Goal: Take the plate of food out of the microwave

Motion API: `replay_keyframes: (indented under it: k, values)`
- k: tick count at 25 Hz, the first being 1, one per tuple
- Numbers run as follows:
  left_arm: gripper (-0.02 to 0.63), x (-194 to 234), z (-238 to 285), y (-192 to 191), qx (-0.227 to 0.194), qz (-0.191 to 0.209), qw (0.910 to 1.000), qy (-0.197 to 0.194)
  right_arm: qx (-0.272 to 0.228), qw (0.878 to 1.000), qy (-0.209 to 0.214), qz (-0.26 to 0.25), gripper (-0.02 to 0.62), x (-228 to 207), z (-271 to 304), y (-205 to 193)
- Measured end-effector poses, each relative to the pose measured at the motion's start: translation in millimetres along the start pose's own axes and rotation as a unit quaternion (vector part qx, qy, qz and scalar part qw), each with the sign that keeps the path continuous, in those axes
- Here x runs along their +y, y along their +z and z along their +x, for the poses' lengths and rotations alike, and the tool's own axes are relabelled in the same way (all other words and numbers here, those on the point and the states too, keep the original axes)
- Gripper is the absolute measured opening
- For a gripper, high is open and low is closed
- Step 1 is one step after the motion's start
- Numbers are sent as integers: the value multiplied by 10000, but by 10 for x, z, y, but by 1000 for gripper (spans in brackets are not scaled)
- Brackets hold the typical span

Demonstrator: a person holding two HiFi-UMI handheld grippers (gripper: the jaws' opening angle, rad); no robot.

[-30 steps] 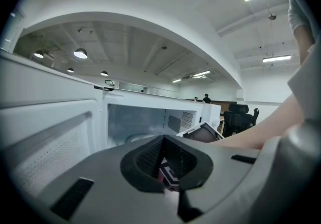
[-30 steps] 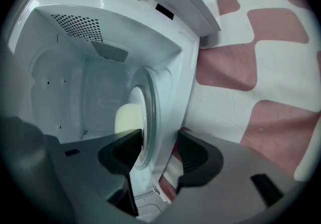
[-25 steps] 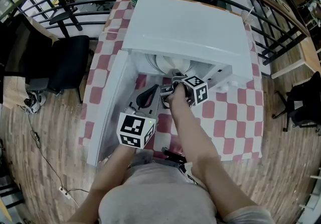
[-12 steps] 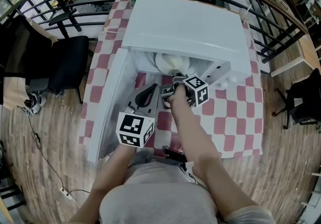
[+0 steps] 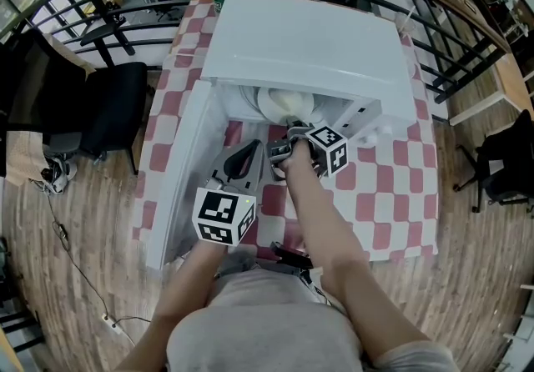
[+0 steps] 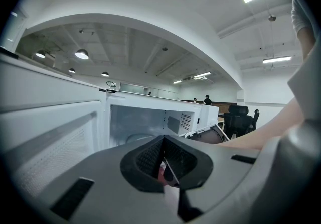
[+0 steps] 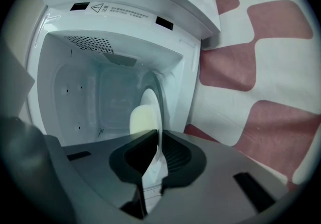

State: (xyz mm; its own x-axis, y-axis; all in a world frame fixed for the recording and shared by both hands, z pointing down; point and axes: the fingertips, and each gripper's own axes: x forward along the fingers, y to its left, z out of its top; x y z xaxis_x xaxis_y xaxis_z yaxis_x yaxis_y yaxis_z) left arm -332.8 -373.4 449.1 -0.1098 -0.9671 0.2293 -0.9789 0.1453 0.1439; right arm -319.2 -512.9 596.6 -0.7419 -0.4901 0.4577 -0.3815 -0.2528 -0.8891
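Checked tablecloth, microwave open: right gripper jaws have just been closing, now pinching the plate rim, food just beyond.

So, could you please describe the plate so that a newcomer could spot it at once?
On the red-and-white checked table stands a white microwave with its door swung open. Inside its cavity sits the plate: round and white, carrying a pale yellow mound of food, the only dish in there.
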Motion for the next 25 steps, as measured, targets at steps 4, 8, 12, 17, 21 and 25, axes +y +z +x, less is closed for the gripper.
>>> replay_keyframes:
  k: [4, 8, 12, 17, 21, 25]
  values:
    - [3, 8, -11, -12, -3, -17, 10000, 13, 24, 9994, 325, 136, 43, 3, -6, -7]
    - [3, -4, -18, -32, 9, -21, 10000, -12, 3, 9974, 719, 76, 35, 69, -27, 5]
    - [3, -31, -32, -43, 16, -13, 10000, -31, 58, 9961, 881, -30, 34, 127, -64, 5]
    - [3, -49, -54, -31, -2, -19, 10000, -45, 78, 9945, 1045, 68, 34, 64, -154, -6]
    - [3, -59, -86, -54, -1, -26, 10000, -41, 81, 9924, 1226, 113, 34, 14, -222, -16]
    - [3, -103, -127, -72, -11, -5, 10000, -74, 52, 9896, 1431, 121, 34, 13, -315, -13]
